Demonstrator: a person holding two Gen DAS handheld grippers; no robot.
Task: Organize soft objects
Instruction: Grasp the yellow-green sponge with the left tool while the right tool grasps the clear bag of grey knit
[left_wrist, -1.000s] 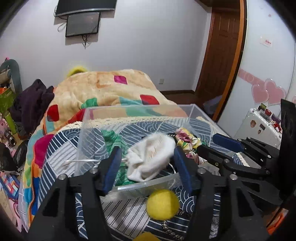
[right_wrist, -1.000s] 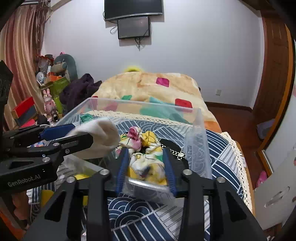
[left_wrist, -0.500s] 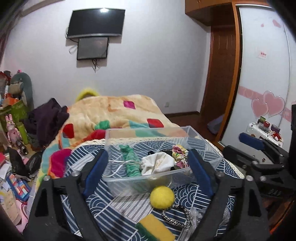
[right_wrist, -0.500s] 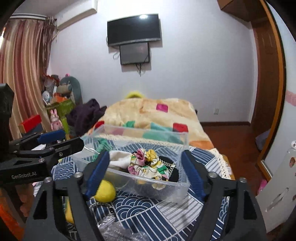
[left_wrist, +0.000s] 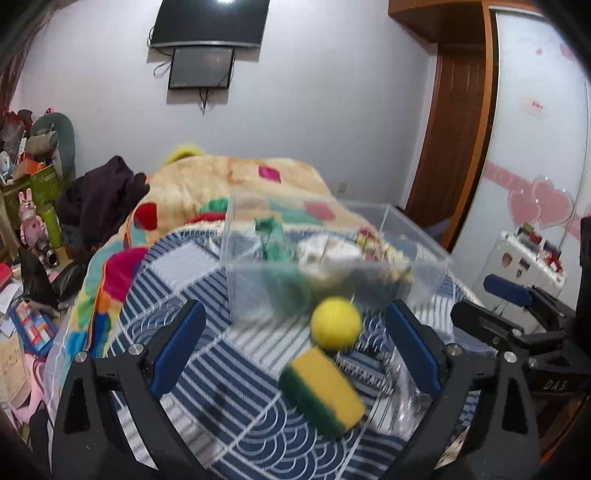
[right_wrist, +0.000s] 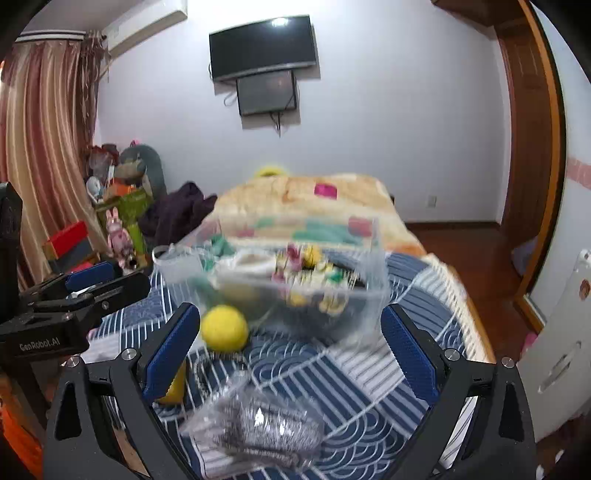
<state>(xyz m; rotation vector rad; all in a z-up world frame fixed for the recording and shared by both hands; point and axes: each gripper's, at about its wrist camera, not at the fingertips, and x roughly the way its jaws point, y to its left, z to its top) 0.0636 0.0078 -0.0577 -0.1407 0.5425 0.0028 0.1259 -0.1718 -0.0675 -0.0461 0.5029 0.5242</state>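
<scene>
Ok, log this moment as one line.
left gripper open, empty | right gripper open, empty | yellow ball, sponge outside clear bin

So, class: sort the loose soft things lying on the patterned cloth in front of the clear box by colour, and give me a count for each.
Plain yellow: 1, the ball
Yellow and green: 1, the sponge
Silvery grey: 1, the bagged scrubber
Total: 3

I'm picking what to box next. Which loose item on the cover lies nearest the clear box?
The yellow ball: it sits right against the clear box front wall, while the yellow-green sponge and bagged scrubber lie nearer the cameras.
</scene>
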